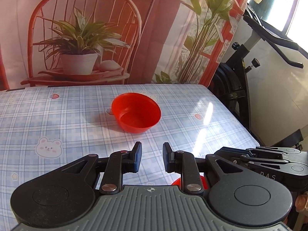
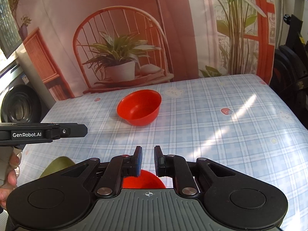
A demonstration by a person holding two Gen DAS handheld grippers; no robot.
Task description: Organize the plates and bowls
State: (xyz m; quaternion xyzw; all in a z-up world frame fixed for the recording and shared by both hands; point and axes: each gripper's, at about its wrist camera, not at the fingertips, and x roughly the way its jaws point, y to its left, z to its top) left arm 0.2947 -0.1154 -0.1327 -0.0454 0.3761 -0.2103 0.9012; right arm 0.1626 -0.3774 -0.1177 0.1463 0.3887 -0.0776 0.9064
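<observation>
A red bowl (image 1: pixel 136 112) stands upright by itself near the middle of the checked tablecloth, also seen in the right wrist view (image 2: pixel 139 107). My left gripper (image 1: pixel 152 154) hovers short of it, open by a narrow gap with nothing between the pads. My right gripper (image 2: pixel 147 157) is open too, by a smaller gap, and holds nothing. Below it a second red dish (image 2: pixel 146 179) lies mostly hidden by the fingers; a sliver of it (image 1: pixel 202 181) shows in the left wrist view. A green dish (image 2: pixel 55 165) lies to its left, only partly visible.
The two grippers are side by side: the right one (image 1: pixel 227 153) beside the left, the left one (image 2: pixel 82 131) held by a hand (image 2: pixel 11 171). A printed backdrop (image 1: pixel 86 38) hangs behind the table. An exercise bike (image 1: pixel 240 73) stands off the table's right edge.
</observation>
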